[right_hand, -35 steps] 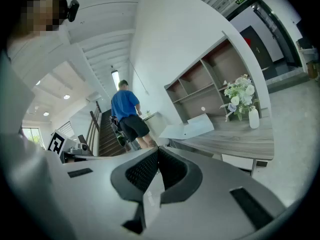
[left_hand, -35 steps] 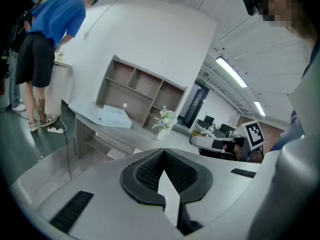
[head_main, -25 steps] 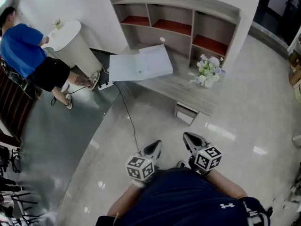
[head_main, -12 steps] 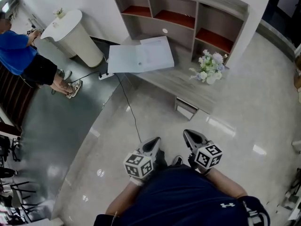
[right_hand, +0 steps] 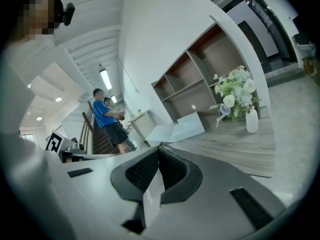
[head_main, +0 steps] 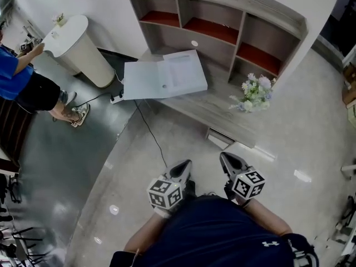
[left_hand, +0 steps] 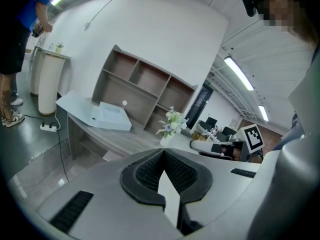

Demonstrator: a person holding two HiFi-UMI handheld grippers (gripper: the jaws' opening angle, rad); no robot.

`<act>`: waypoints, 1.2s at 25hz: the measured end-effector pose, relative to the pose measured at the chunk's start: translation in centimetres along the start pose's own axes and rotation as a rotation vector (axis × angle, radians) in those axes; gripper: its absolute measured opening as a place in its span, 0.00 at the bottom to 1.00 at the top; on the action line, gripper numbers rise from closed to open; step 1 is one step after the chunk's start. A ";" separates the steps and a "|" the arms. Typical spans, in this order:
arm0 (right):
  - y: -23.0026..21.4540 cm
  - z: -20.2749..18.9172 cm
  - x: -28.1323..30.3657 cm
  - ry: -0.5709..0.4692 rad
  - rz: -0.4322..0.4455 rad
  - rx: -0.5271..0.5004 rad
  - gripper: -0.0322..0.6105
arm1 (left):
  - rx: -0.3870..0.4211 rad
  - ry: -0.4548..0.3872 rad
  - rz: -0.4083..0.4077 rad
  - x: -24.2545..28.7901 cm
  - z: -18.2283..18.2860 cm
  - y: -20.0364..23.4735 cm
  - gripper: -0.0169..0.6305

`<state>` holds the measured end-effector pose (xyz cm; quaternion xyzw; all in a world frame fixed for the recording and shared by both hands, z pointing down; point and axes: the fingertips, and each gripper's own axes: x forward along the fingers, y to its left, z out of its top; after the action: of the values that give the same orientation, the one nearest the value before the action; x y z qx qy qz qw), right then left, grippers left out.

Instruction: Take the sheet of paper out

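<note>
An open white folder (head_main: 164,80) lies on the grey desk (head_main: 214,111), its left half hanging over the desk's end. A printed sheet of paper (head_main: 183,71) lies in its right half. The folder also shows in the left gripper view (left_hand: 95,113) and the right gripper view (right_hand: 177,128), well ahead of the jaws. My left gripper (head_main: 181,170) and right gripper (head_main: 226,161) hang side by side over the floor, short of the desk. In both gripper views, left (left_hand: 162,152) and right (right_hand: 158,148), the jaws are shut with nothing between them.
A vase of flowers (head_main: 256,93) stands on the desk's right part, under a shelf unit (head_main: 222,21). A power strip (head_main: 115,99) and cable lie on the floor at the desk's left end. A white cylindrical stand (head_main: 83,49) and a person in blue (head_main: 19,77) are at far left.
Both grippers have moved forward toward the desk, still shut. The desk and folder sit a little nearer in view. The person in blue has shifted toward the left edge.
</note>
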<state>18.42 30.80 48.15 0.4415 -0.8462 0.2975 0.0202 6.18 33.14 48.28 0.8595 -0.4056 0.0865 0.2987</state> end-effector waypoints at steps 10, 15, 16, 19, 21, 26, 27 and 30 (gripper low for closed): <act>2.1 2.6 9.9 0.056 -0.077 -0.032 0.07 | -0.069 -0.011 -0.055 0.7 5.4 9.7 0.05; 3.5 3.4 14.5 0.076 -0.091 -0.049 0.07 | -0.095 -0.018 -0.068 0.7 7.5 14.4 0.05; 3.7 3.6 15.0 0.081 -0.096 -0.049 0.07 | -0.100 -0.016 -0.070 0.8 7.7 15.0 0.05; 3.7 4.2 16.4 0.090 -0.115 -0.046 0.07 | -0.114 -0.009 -0.074 1.0 8.4 16.6 0.05; 3.6 4.5 17.4 0.096 -0.119 -0.045 0.07 | -0.126 -0.003 -0.079 1.5 8.8 17.4 0.05; 2.4 4.7 19.3 0.103 -0.127 -0.025 0.07 | -0.138 0.017 -0.091 3.3 9.2 18.6 0.05; 2.1 4.8 19.8 0.103 -0.125 -0.018 0.07 | -0.136 0.019 -0.090 3.6 9.4 18.8 0.05; 1.7 5.3 21.7 0.106 -0.099 -0.011 0.07 | -0.132 0.018 -0.067 4.3 10.4 20.0 0.05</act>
<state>5.19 12.80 49.38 0.4664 -0.8226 0.3148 0.0822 -6.91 14.47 50.45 0.8503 -0.3786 0.0573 0.3611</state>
